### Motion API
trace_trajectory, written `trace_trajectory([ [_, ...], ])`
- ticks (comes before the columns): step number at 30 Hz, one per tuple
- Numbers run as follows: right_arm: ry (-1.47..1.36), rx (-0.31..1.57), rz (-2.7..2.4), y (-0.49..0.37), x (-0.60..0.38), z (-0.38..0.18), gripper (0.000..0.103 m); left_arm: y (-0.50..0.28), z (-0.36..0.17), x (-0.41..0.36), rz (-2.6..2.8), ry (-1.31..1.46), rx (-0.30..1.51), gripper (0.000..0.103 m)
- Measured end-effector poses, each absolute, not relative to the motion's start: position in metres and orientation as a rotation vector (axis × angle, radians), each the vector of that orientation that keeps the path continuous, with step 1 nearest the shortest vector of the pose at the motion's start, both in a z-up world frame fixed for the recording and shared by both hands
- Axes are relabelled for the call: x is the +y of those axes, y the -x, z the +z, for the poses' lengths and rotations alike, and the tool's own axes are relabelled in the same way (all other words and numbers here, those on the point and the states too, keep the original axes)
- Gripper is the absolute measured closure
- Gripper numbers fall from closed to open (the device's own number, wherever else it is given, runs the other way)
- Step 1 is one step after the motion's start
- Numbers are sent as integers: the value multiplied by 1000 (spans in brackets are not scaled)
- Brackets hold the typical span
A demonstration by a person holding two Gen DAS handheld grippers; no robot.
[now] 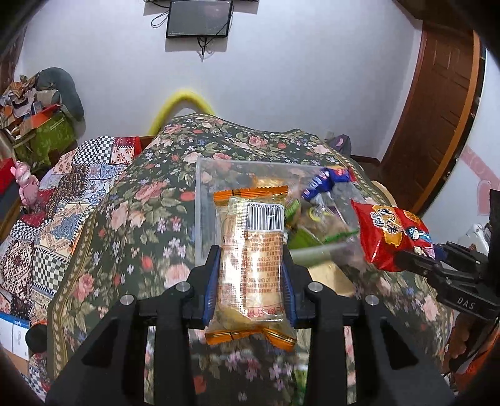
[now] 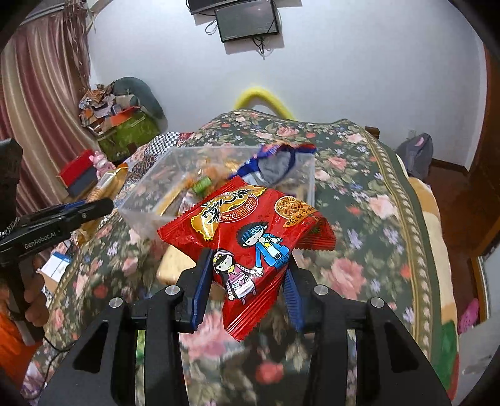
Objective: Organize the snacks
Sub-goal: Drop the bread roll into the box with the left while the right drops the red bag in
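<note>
The left gripper [image 1: 250,274] has its two blue-padded jaws closed on one clear cake packet [image 1: 251,259] with orange crimped ends and a barcode facing up; the packet stands lengthwise between the pads, its far end reaching over the near wall of the box. The right gripper [image 2: 247,281] clamps one red snack bag [image 2: 247,231] printed with two cartoon children; the pads pinch its lower half and the rest fans out beyond the fingertips. Both packets are lifted clear of the bed.

Just beyond both grippers sits one clear plastic box [image 1: 203,203] on the floral quilt [image 1: 131,200], toward the bed's middle. Inside lie several wrapped snacks, blurred: one blue-and-white packet [image 1: 322,182] leaning on the right wall, some green wrappers and at least one orange-edged packet; an exact count cannot be made.

In the left wrist view the red bag hangs to the right of the box, apart from the cake packet. A patchwork blanket [image 1: 72,187] covers the bed's left edge. One dark screen [image 1: 200,18] hangs on the wall above, one wooden door [image 1: 437,118] stands at right, and a cluttered pile [image 1: 37,103] fills the left corner.
</note>
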State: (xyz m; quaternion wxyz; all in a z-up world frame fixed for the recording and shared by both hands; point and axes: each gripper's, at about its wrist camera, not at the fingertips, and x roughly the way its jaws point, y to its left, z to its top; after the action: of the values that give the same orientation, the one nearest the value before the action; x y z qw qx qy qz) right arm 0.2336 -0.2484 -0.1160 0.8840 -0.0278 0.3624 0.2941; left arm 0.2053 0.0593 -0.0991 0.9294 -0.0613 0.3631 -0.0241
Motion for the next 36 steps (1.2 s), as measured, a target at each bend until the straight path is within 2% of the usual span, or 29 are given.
trace_trajectory([
  [12, 99, 802, 661, -279, -210, -127, 64, -274, -123, 61, -48, 113, 825, 68],
  [25, 121, 836, 682, -297, -199, -139, 63, -307, -135, 62, -32, 123, 851, 68],
  [27, 132, 840, 663, -294, -201, -139, 59, -307, -135, 62, -34, 125, 856, 66],
  [28, 135, 845, 652, -294, -203, -139, 52, -307, -136, 61, -39, 125, 862, 62],
  [29, 137, 846, 643, -293, -205, -139, 50, -306, -136, 61, -42, 127, 868, 59],
  [30, 138, 848, 638, -291, -207, -139, 48, -305, -136, 61, -41, 128, 870, 51],
  [31, 131, 848, 637, -289, -211, -139, 46, -303, -136, 61, -42, 129, 866, 48],
  [34, 111, 845, 616, -285, -221, -135, 36, -296, -132, 59, -46, 120, 856, 46],
  [36, 108, 833, 617, -278, -227, -130, 35, -288, -128, 57, -51, 108, 846, 45],
])
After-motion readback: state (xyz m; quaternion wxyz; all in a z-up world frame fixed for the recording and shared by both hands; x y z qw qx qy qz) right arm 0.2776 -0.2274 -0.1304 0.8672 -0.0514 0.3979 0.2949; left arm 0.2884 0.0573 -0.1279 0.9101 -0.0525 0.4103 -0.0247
